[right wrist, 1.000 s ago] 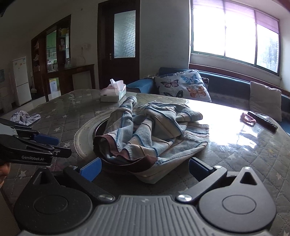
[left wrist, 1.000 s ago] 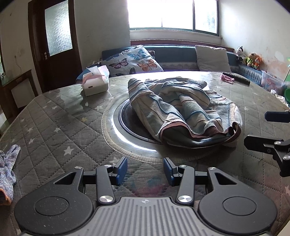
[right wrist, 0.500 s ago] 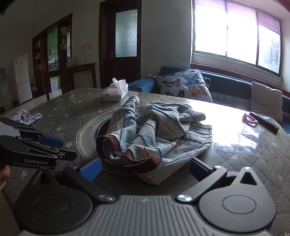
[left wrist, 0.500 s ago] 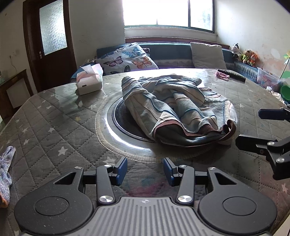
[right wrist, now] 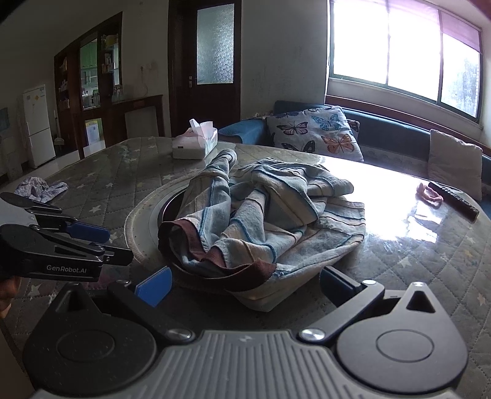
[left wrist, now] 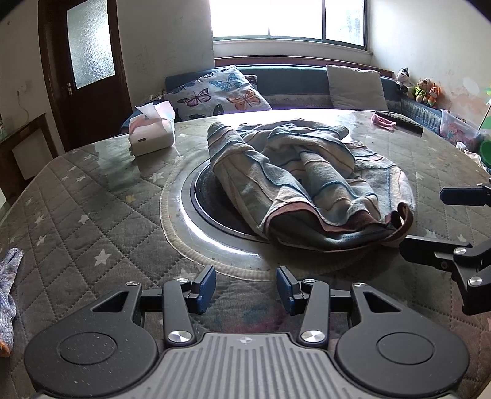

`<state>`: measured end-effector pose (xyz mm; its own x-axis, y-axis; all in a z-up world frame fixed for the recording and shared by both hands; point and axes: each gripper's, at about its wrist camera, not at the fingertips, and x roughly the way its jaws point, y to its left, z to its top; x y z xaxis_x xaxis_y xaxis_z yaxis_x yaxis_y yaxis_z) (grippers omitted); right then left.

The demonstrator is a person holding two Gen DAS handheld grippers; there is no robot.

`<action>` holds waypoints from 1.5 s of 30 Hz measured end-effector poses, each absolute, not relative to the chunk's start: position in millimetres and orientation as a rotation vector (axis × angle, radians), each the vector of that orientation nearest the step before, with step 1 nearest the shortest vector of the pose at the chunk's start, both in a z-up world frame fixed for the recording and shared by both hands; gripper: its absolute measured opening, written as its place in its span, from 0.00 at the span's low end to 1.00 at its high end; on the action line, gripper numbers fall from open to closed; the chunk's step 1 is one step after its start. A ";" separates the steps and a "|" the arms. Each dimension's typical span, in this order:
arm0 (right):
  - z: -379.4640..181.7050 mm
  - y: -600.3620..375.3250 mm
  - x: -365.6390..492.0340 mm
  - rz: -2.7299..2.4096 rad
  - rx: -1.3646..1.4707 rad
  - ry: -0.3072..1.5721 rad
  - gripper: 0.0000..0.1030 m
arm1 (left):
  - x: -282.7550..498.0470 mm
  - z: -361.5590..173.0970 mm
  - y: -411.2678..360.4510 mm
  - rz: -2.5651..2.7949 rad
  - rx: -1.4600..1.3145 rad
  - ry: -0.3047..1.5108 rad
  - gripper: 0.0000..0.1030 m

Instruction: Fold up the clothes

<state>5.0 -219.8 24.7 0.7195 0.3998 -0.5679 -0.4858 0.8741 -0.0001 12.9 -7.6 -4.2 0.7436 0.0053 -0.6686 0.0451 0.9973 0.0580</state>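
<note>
A white tissue box (left wrist: 152, 132) is sitting on the round table (left wrist: 76, 196), and a pink tissue is sticking out of its top. The table is wearing a grey quilted cover with little stars. A round dark plate (left wrist: 211, 211) is lying in the middle of the table. A pink hair band (right wrist: 429, 194) is lying beside a black remote (right wrist: 453, 200) at the far edge. A small blue cloth (right wrist: 40, 187) is lying near the other edge. A butterfly pillow (left wrist: 218, 93) and a plain grey pillow (left wrist: 356, 87) are leaning on the blue sofa (left wrist: 294, 80) under the bright window (left wrist: 288, 18). Three stuffed toys (left wrist: 417, 87) are sitting by the wall. A white fridge (right wrist: 36, 125) is standing far back.
</note>
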 end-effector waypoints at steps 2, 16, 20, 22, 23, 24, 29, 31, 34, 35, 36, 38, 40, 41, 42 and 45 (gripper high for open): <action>24.5 -219.8 8.7 0.491 -0.152 0.597 1.00 | 16.1 -3.8 -6.7 -0.020 0.072 0.730 0.45; 31.4 -229.6 52.1 0.454 -0.107 0.626 1.00 | 53.9 8.4 1.5 -0.003 0.071 0.698 0.45; 32.0 -239.0 73.0 0.420 -0.072 0.647 1.00 | 74.1 12.8 8.0 0.002 0.055 0.696 0.45; 31.9 -243.6 82.8 0.402 -0.057 0.658 1.00 | 87.1 14.6 11.9 0.005 0.046 0.698 0.45; 31.6 -245.2 85.9 0.396 -0.054 0.662 1.00 | 93.9 15.5 14.0 0.008 0.041 0.699 0.45; 30.6 -248.0 91.2 0.385 -0.048 0.671 1.00 | 100.9 16.4 15.9 0.009 0.037 0.700 0.45; 24.2 -257.3 108.9 0.357 -0.021 0.706 0.97 | 139.3 20.0 21.9 0.006 0.024 0.701 0.45; 21.0 -260.0 115.2 0.349 -0.010 0.721 0.96 | 154.1 21.2 21.4 -0.003 0.026 0.698 0.45; 16.4 -261.6 124.0 0.339 0.002 0.739 0.95 | 176.0 21.3 19.0 -0.025 0.026 0.702 0.45; 15.0 -261.8 126.7 0.336 0.006 0.745 0.94 | 183.5 20.0 18.5 -0.026 0.023 0.711 0.45; 13.9 -262.0 129.1 0.335 0.009 0.751 0.92 | 191.1 18.7 17.9 -0.026 0.020 0.720 0.45; 11.3 -262.7 134.3 0.335 0.016 0.761 0.90 | 203.7 14.7 16.4 -0.035 0.013 0.743 0.45; 8.4 -263.8 138.7 0.332 0.022 0.776 0.87 | 213.7 9.5 15.1 -0.046 0.014 0.767 0.45; 7.1 -264.6 140.5 0.332 0.029 0.783 0.84 | 217.4 6.7 14.6 -0.050 0.015 0.777 0.45; 5.9 -265.3 142.2 0.332 0.036 0.789 0.82 | 220.4 4.3 15.1 -0.059 0.011 0.786 0.45; 4.3 -267.8 145.5 0.329 0.051 0.796 0.77 | 227.0 -1.5 18.8 -0.103 -0.018 0.808 0.35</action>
